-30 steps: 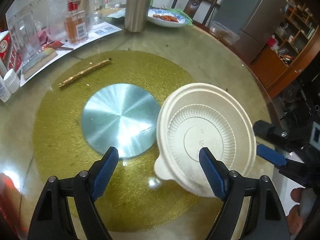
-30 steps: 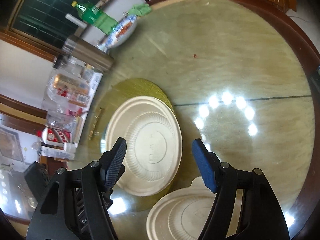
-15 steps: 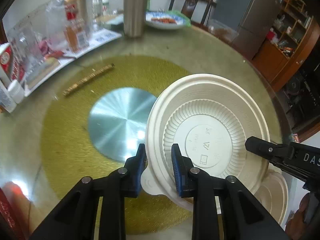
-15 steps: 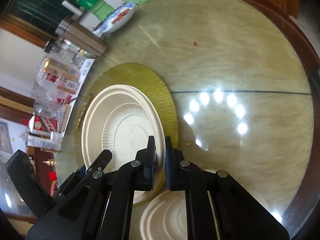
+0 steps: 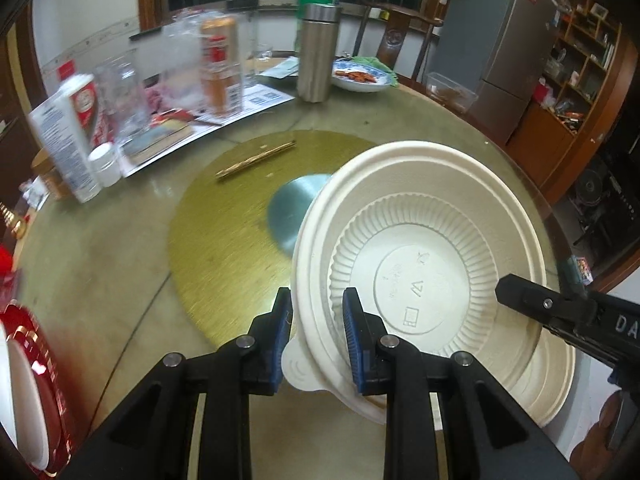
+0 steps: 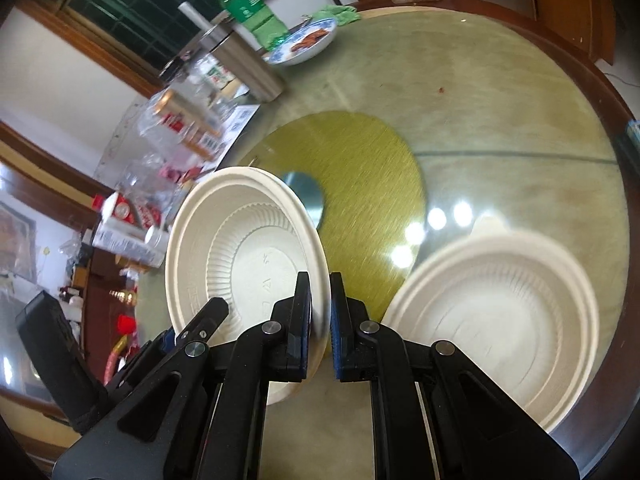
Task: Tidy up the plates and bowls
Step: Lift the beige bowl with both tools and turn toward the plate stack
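A cream paper bowl is held tilted above the table. My left gripper is shut on its near-left rim. My right gripper is shut on the opposite rim of the same bowl; its black body shows at the right in the left wrist view. A second cream bowl rests on the glass table near its front edge, to the right of my right gripper; part of it shows under the held bowl in the left wrist view.
A gold disc with a silver centre lies mid-table, a gold stick on it. Bottles, boxes, a steel flask and a food plate crowd the far side. A red-and-white dish sits at near left.
Both grippers closed on the bowl's rim and lifted it off the gold disc, tilting it up. The second bowl now lies nearer in the right wrist view.
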Tool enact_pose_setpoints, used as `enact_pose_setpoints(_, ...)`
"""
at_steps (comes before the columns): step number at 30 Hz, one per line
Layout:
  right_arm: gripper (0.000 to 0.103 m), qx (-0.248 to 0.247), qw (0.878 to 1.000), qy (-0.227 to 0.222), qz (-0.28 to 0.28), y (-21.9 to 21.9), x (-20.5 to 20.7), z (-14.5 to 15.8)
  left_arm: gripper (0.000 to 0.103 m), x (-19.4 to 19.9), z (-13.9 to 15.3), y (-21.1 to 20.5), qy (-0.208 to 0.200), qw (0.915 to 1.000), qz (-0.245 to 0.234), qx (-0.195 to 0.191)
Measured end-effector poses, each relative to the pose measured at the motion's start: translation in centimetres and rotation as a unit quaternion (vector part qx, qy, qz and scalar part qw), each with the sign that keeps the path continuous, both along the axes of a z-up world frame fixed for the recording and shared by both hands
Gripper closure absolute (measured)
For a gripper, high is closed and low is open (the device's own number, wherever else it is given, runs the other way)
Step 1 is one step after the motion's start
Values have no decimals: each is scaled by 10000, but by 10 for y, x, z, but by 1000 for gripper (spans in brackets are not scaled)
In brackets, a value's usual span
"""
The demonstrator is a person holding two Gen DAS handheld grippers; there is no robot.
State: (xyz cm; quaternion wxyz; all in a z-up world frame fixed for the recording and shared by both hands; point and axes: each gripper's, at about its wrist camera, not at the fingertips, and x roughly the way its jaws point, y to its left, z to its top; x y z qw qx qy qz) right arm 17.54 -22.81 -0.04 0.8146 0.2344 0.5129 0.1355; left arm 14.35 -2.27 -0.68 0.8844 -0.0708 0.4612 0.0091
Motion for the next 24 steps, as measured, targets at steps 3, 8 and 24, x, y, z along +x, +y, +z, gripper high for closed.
enact_pose_setpoints(3,95,-4,9999,-117,65,12,-24,-3,78,-18,-5,11,-7,10000,60,8)
enact_pose_setpoints(8,95,151,9998,-79,112,29,-46,-23,78,-43,-21,25,-12,9997,221,98)
enact_pose_setpoints(24,95,188,9986,-486,28,47,-73,-58,78,-63,-44,32,-212,9983,320,438)
